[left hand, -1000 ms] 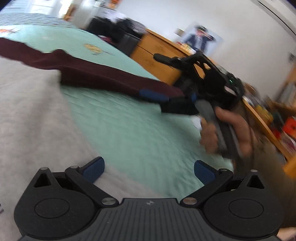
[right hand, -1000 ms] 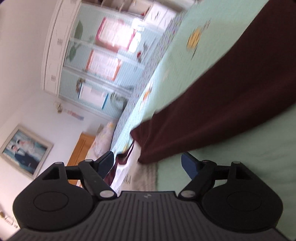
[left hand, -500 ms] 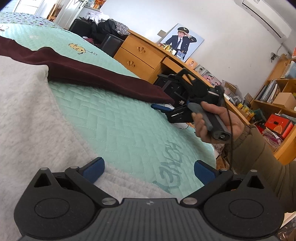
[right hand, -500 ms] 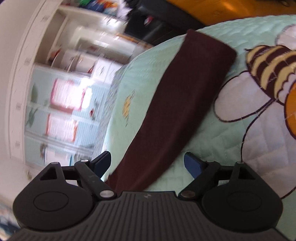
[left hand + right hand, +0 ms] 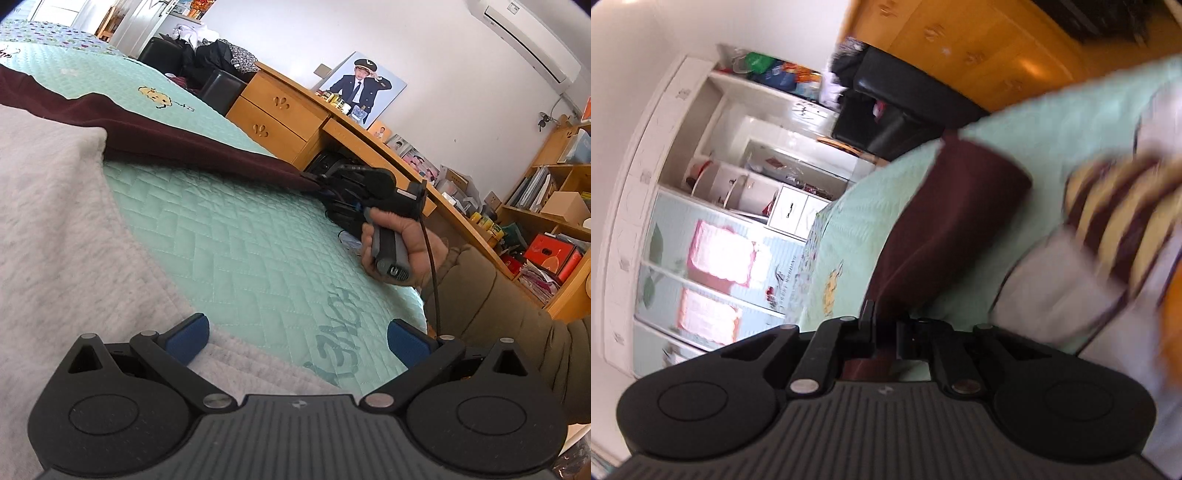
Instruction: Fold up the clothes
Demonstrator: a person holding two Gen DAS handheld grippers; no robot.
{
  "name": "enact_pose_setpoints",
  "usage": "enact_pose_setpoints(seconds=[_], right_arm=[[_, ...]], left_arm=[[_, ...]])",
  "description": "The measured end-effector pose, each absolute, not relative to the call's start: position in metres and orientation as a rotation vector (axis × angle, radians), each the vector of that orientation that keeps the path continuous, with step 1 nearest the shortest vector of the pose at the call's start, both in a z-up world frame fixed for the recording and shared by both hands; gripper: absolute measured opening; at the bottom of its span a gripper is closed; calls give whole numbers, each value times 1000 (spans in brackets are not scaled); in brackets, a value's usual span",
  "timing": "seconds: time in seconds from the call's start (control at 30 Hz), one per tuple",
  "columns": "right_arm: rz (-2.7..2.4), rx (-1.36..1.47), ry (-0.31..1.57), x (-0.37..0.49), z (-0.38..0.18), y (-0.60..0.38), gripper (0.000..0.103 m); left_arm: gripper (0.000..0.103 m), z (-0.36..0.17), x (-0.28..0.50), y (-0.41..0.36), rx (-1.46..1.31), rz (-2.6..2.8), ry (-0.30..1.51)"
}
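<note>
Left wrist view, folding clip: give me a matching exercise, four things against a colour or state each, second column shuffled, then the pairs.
Things:
1. left gripper
2. right gripper
3. bedspread
4. fleece garment

Colour or state:
A. pale grey
B. jaws just closed on the maroon garment
C. mint green, quilted
D. jaws wide apart, nothing gripped

Pairs: 1-D, 2-B, 3-C, 4-A

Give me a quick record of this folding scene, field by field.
surface: mint-green quilted bedspread
garment in work: dark maroon fabric garment, lying flat
other garment: light grey fleecy garment, nearest the left camera
right hand-held gripper: just closed on the maroon garment's end
left hand-held gripper: open, holding nothing
</note>
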State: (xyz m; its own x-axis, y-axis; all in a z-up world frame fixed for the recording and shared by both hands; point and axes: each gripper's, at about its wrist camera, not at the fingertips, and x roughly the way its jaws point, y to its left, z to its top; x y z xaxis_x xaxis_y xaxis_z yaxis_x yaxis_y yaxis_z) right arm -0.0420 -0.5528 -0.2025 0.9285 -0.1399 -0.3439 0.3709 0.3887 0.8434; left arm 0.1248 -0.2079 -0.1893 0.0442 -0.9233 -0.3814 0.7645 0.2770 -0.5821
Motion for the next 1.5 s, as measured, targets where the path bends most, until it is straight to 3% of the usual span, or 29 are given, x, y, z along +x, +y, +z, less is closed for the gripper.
enact_pose_setpoints(seconds=[0.17, 0.37, 0.5, 0.6, 0.7, 0.8, 0.97, 1.1, 1.17, 1.23, 1.37, 1.5], right_arm=[[-387, 964, 369, -34, -194, -560, 9], [-482, 1125, 193, -76, -190, -562, 35], [-686, 1058, 48, -118, -175, -549, 64], [-584, 881, 4, -111, -152, -524, 64], [-138, 736, 199, -38, -138, -484, 67], [353, 825, 515, 43, -156, -436, 67], [438, 672, 794, 106, -198, -365, 67], [464, 633, 785, 119, -208, -340, 66], [454, 610, 784, 123, -210, -335, 55], [437, 609, 789, 120, -202, -330, 28], [411, 632, 764, 104, -188, -334, 15], [382, 697, 778, 99, -197, -347, 11]], left_arm=[[102, -192, 129, -206, -280, -1319, 805], [102, -195, 133, -205, -312, -1338, 807], [102, -200, 139, -202, -381, -1398, 824], [102, -202, 140, -203, -390, -1451, 843], [102, -201, 136, -208, -354, -1487, 858], [102, -202, 136, -209, -358, -1504, 859], [102, -204, 136, -206, -379, -1510, 855], [102, -206, 137, -204, -407, -1516, 855], [102, -206, 137, -204, -418, -1518, 855], [102, -205, 138, -203, -435, -1520, 855], [102, -201, 138, -203, -447, -1504, 869], [102, -192, 139, -200, -469, -1461, 909]])
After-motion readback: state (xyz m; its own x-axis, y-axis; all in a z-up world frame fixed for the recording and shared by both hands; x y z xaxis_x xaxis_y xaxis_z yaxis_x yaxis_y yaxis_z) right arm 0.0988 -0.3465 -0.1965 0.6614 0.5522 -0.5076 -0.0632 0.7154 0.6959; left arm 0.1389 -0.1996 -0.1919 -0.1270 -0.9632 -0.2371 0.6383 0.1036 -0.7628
